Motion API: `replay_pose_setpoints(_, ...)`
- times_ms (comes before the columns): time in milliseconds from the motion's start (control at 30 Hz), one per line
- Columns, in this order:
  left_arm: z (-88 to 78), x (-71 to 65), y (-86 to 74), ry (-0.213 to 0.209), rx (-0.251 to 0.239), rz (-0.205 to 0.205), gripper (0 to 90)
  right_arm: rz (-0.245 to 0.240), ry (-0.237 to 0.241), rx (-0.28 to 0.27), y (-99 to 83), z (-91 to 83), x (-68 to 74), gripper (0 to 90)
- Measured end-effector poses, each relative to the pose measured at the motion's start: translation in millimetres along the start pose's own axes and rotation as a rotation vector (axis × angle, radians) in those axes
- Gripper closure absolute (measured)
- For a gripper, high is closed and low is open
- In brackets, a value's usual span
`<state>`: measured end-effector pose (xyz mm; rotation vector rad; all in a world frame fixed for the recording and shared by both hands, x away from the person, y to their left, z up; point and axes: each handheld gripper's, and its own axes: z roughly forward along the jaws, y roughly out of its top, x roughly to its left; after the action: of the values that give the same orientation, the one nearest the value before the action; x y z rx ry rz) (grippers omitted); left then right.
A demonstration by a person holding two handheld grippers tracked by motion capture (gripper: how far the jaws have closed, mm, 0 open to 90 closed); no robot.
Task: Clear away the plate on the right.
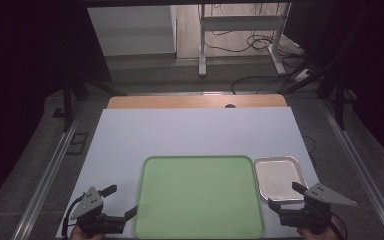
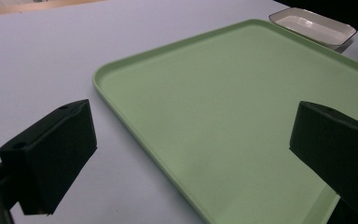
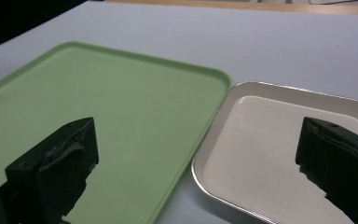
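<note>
Green tray (image 1: 198, 196) lies bare at the table's (image 1: 190, 130) near edge, a small metal dish (image 1: 279, 177) just beside it (also empty). Left gripper (image 1: 120, 202) and right gripper (image 1: 286, 195) hover spread, holding nothing; seemingly nothing is begun.

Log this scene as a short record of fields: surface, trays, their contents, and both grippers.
surface: white sheet over a wooden table
large tray: green tray, rectangular, nothing on it
small tray: metal tray, nothing in it, close beside the green tray's right edge
left gripper: left gripper, jaws open, holding nothing, at the green tray's near left corner
right gripper: right gripper, jaws open, holding nothing, at the metal tray's near edge
background: desk frame and cables on the floor beyond the table
</note>
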<state>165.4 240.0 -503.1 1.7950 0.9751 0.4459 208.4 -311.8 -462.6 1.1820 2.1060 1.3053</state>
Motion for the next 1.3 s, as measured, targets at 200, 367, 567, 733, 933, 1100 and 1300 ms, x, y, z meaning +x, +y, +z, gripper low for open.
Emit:
replay_pose_setpoints(200, 0.4, -1.4, 0.6, 0.018, -0.003, 0.007, 0.0, -0.049, 0.02, 0.018, -1.2, 1.7, 5.7, 0.0)
replay_pose_setpoints(367, 4.1, -3.1, 2.7, 0.033, 0.003, 0.025, 0.0, -0.081, -0.009, 0.021, -3.5, -2.9, 5.2, 0.0)
replay_pose_setpoints(567, 5.5, -3.2, 3.4, 0.031, 0.004, 0.034, 0.0, -0.057, -0.009, 0.029, -5.7, -1.5, 1.9, 0.0)
replay_pose_setpoints(733, 6.5, -3.7, 3.8, 0.029, 0.01, 0.04, 0.0, -0.08, -0.012, 0.024, -6.0, 0.7, 4.1, 0.0)
replay_pose_setpoints(933, 5.9, -3.5, 3.4, 0.03, 0.011, 0.039, 0.0, -0.104, -0.014, 0.028, -5.1, 3.4, 5.2, 0.0)
replay_pose_setpoints(1100, 5.2, -3.8, 3.0, 0.035, 0.012, 0.041, 0.0, -0.117, -0.013, 0.026, -3.8, 6.0, 5.3, 0.0)
replay_pose_setpoints(1300, 5.4, -5.3, 3.0, 0.04, 0.016, 0.049, 0.0, -0.137, -0.022, 0.031, -2.1, 9.7, 4.1, 0.0)
